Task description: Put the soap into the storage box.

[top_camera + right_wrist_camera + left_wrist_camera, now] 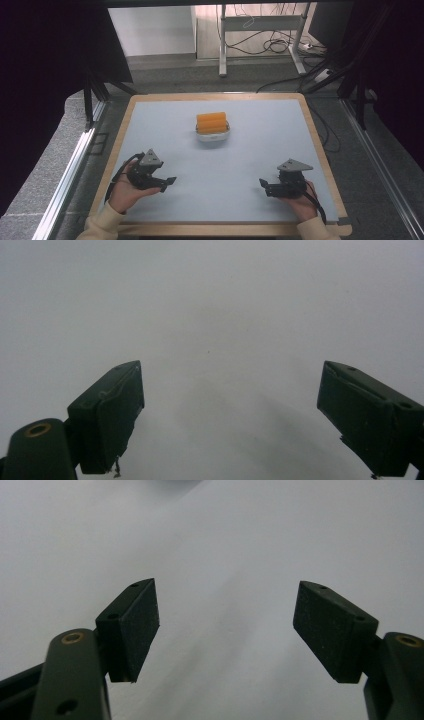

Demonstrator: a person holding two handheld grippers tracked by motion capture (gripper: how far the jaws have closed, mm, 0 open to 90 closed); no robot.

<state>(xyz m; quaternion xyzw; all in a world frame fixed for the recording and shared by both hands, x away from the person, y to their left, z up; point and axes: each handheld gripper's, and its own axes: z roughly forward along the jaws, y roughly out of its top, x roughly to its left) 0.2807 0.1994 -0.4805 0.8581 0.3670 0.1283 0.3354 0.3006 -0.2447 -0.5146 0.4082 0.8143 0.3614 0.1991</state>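
1. My left tongs (169, 182) and right tongs (264, 185) rest low on the pale blue worktop (260, 140), both spread wide, holding nothing.
2. The orange ridged block (211, 122) sits in its small white bowl (212, 136), mid-worktop, well apart from both.
3. Nothing looks started; everything remains.

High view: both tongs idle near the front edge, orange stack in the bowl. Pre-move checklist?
1. Left tongs open, nothing held: ok.
2. Right tongs open, nothing held: ok.
3. White bowl upright, mid-table: ok.
4. Orange block stack seated in bowl: ok; piece count: cannot tell.
5. Bare table surface between tongs and bowl: ok.
6. Both hands low at the near side: ok.
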